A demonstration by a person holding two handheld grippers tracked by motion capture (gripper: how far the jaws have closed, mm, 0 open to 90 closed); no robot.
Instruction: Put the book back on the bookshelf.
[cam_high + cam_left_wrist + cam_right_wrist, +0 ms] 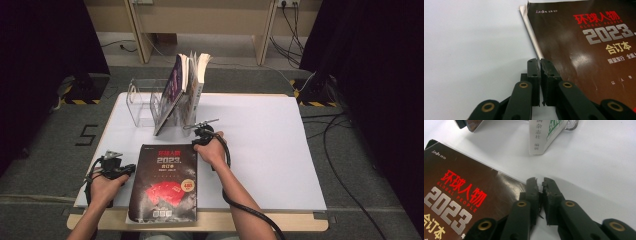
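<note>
A thick, glossy dark book (164,182) lies flat at the near edge of my white tabletop (270,150). My left tongs (540,62) and right tongs (539,182) are closed, empty, beside its left edge and far right corner. Behind, upright books (187,82) lean in a clear plastic rack (142,102).

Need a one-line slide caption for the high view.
Left gripper and right gripper flank a dark magazine lying flat before a clear rack.
</note>
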